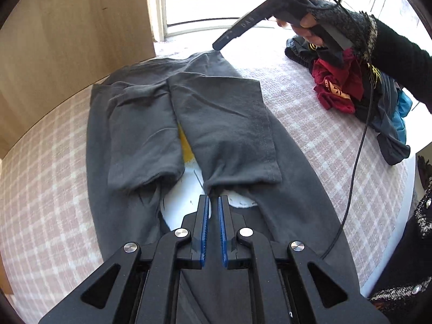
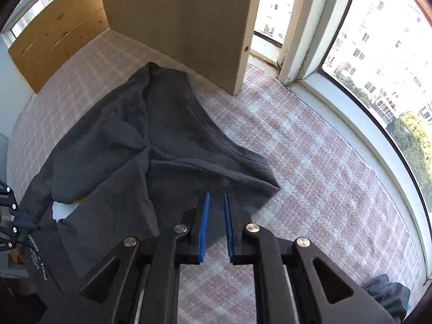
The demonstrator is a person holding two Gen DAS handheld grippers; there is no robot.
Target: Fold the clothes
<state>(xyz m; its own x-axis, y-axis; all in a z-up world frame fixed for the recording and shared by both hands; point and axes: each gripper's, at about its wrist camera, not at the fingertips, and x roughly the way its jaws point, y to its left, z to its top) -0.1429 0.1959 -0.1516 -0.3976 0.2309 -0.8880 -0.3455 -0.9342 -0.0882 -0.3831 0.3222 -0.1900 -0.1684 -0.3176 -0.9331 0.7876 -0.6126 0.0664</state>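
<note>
Left wrist view: dark grey shirt [image 1: 221, 124] flat on pink checked cover [image 1: 48, 189], both sleeves folded inward, yellow-and-white print showing between them. Left gripper [image 1: 213, 202] low over the shirt, blue pads slightly parted, nothing between. Right gripper [image 1: 218, 45] raised at the far edge, letters "DAS" on one finger; closure unclear. Clothes pile [image 1: 364, 100] right, red item lettered "NEW".

Right wrist view: right gripper [image 2: 216, 199] slightly parted, empty, over the shirt's [image 2: 140, 145] edge. White lettering near the hem, illegible.
</note>
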